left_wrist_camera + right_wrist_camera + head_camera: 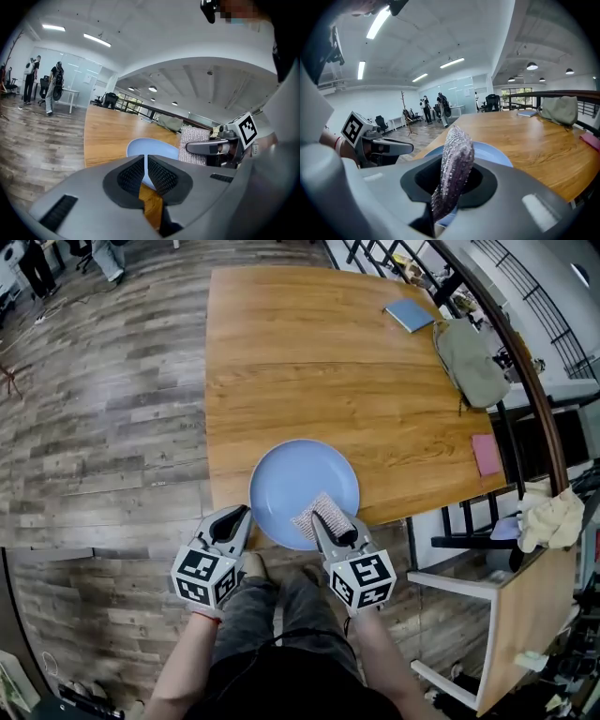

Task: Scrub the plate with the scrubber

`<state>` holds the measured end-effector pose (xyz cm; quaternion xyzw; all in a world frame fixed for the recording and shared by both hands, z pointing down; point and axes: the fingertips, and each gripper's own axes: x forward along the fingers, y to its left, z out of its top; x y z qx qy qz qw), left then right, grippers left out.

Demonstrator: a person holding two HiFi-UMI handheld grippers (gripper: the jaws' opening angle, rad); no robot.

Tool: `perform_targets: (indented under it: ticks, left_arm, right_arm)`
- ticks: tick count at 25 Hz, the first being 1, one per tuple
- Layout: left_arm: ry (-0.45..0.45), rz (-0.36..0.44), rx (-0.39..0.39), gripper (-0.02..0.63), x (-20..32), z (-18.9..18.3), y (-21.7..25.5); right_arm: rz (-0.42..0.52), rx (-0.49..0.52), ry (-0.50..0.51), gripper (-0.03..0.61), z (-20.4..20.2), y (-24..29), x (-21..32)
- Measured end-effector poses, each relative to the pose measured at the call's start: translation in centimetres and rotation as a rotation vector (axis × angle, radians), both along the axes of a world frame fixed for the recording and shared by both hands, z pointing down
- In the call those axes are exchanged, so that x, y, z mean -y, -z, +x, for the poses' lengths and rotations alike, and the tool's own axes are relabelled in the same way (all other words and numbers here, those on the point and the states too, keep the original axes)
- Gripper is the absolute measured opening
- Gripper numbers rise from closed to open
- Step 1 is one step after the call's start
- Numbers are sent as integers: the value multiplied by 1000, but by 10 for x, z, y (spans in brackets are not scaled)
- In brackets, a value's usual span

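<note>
Round pale-blue plate at the near edge of the wooden surface. Left gripper: jaws clamped on the plate's rim. Right gripper: jaws gripping the silvery mesh scrubber over the plate.

Scrubber over plate, at table edge

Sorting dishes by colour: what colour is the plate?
The plate is plain light blue, clearest in the head view.
</note>
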<state>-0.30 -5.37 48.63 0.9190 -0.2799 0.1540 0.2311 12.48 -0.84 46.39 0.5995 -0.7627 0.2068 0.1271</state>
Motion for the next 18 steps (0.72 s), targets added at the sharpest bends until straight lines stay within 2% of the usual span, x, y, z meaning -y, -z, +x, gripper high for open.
perform_targets:
  ticks: [5,10,13,18]
  left_arm:
    - [36,-50,35,32,-2,3,-18]
    - [82,-117,74,71,-6,5,-36]
    - [97,-121,117,72,-8,10,-41]
    - [142,-149,134,71,-7,8,-43]
  right_arm:
    - [-104,-81,129,80,-9,-22,21]
    - [-168,-205,307,80,-24,-45,39]
    - [-168,-271,417,80,-32,-50,53]
    - [-147,-386,568,81,-48,-61,76]
